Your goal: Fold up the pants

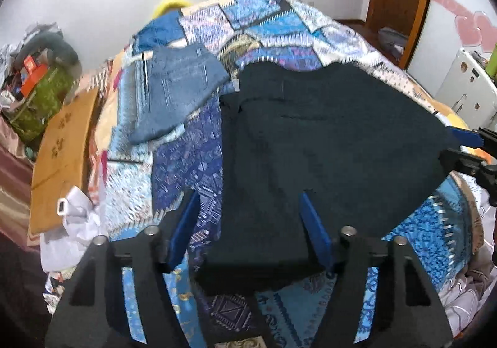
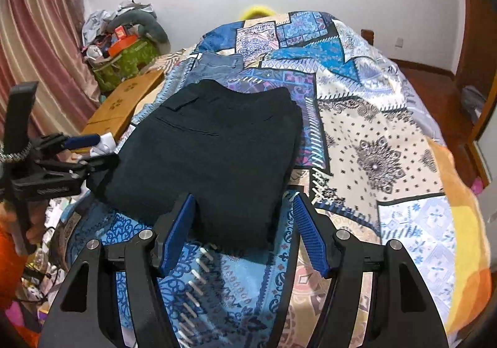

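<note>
Dark, almost black pants [image 2: 211,149] lie folded in a thick rectangle on the bed's patterned quilt [image 2: 372,137]. The right hand-held gripper [image 2: 242,202] is released, with wide open jaws; its left blue pad is over the near edge of the pants and its right pad is just beside their right corner, over the quilt. To the right of this gripper the quilt is free up to the bed's edge. The left hand-held gripper [image 1: 250,196] is released too, and its jaws stand wide open over the near left corner of the pants [image 1: 326,146], the left pad over the quilt [image 1: 186,168]. Ahead and left of it, folded blue jeans [image 1: 174,93] lie just beside the far left corner of the dark pants. Left of that gripper, a cardboard box [image 1: 62,155] stands along the bed's edge.
</note>
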Available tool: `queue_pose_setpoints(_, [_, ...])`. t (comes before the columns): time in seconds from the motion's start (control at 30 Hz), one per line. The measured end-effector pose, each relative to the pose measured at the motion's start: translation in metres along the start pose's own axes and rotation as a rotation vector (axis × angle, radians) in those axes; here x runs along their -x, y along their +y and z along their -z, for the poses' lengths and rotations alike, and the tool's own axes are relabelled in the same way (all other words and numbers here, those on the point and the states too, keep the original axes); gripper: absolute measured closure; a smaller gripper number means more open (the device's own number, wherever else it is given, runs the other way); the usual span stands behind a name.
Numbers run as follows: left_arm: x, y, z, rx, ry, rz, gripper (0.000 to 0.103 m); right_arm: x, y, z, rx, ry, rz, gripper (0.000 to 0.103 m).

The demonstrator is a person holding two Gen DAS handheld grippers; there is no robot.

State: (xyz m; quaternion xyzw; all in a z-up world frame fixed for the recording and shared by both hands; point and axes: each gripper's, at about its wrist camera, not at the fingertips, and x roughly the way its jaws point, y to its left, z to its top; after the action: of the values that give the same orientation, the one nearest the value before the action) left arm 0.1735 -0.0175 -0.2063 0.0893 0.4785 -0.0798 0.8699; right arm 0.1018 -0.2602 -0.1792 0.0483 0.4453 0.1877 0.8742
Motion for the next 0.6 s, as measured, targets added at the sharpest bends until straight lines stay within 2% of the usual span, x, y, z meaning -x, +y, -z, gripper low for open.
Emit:
queue_pose_setpoints(0.1, [-0.009,0.003,0.008,0.030,0.013,-0.005,0.044,-0.003,-0.003,0.001,-0.012,0.015,-0.037,0.060])
queue_pose_setpoints(0.2, [-0.011,0.016,0.017,0.098,0.014,0.011,0.048,-0.005,-0.001,0.005,0.004,0.016,-0.039,0.065])
queue_pose_setpoints(0.37, [-0.009,0.024,0.025,0.117,0.011,0.013,0.048,-0.006,0.000,0.008,0.003,0.023,-0.049,0.067])
queue_pose_setpoints(0.6, [0.000,0.030,0.012,0.111,0.008,0.005,0.049,0.006,-0.006,-0.003,-0.035,0.042,-0.080,0.067])
